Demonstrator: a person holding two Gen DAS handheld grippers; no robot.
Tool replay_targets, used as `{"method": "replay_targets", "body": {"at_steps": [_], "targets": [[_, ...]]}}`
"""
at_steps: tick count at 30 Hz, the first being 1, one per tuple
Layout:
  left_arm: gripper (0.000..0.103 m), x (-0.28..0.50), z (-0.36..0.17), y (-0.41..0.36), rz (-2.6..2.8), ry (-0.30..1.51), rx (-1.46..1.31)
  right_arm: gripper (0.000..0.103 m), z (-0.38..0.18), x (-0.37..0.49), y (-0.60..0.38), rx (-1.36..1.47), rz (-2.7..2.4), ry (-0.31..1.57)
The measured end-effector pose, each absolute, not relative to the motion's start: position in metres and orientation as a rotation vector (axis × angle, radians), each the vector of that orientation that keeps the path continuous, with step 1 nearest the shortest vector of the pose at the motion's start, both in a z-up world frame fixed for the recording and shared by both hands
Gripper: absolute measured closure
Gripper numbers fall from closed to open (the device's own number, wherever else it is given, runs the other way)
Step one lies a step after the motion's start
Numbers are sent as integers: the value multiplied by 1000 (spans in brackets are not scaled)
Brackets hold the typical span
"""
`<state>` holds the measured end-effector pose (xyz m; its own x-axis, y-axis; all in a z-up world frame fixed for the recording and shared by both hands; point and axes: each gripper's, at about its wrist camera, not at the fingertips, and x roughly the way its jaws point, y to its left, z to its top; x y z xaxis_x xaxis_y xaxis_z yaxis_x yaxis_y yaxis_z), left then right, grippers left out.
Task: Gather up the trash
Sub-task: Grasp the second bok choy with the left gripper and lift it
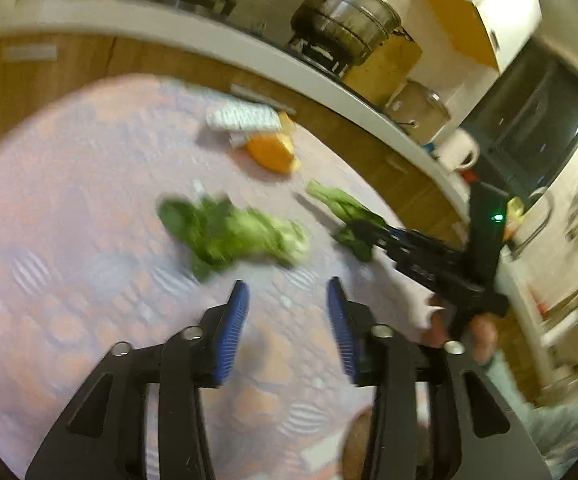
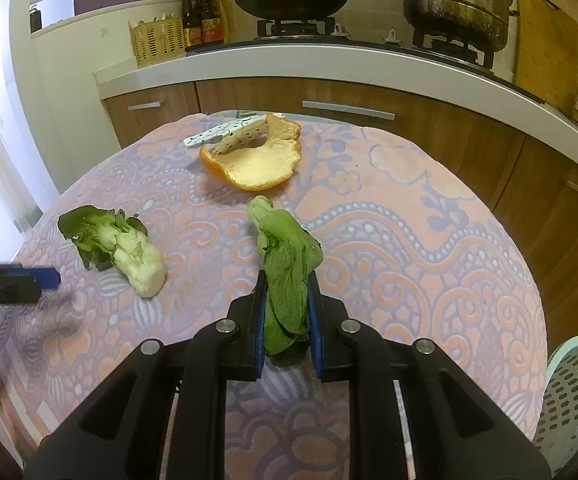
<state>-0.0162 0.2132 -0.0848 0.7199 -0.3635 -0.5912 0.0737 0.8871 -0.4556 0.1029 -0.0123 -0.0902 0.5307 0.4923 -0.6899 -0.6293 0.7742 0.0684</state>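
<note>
My right gripper is shut on a green vegetable leaf, which sticks out ahead between the blue pads; it also shows in the left wrist view. My left gripper is open and empty, just short of a bok choy stub, which also shows in the right wrist view. An orange peel with a white dotted wrapper on it lies at the table's far side; the left wrist view, blurred, shows the peel too.
The round table has a pink and blue patterned cloth. A pale green perforated basket stands at the lower right beside the table. Behind are a kitchen counter, a wok and a steel pot on the stove.
</note>
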Motion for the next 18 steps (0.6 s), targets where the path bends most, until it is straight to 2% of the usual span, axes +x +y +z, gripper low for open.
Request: {"method": "replay_targets", "body": {"at_steps": [1, 3, 8, 11, 15, 18], "targets": [[27, -14, -79, 213, -217, 723, -367, 88, -91, 103, -12, -199, 676, 759], [13, -6, -66, 212, -172, 690, -233, 88, -91, 104, -11, -202, 676, 762], [13, 35, -74, 209, -215, 753, 50, 87, -91, 104, -11, -199, 673, 763], [15, 60, -84, 219, -292, 810, -16, 87, -92, 105, -11, -202, 669, 770], [22, 71, -96, 215, -406, 890, -76, 87, -93, 105, -11, -201, 669, 771], [33, 66, -102, 209, -370, 914, -16, 87, -93, 105, -11, -202, 671, 770]]}}
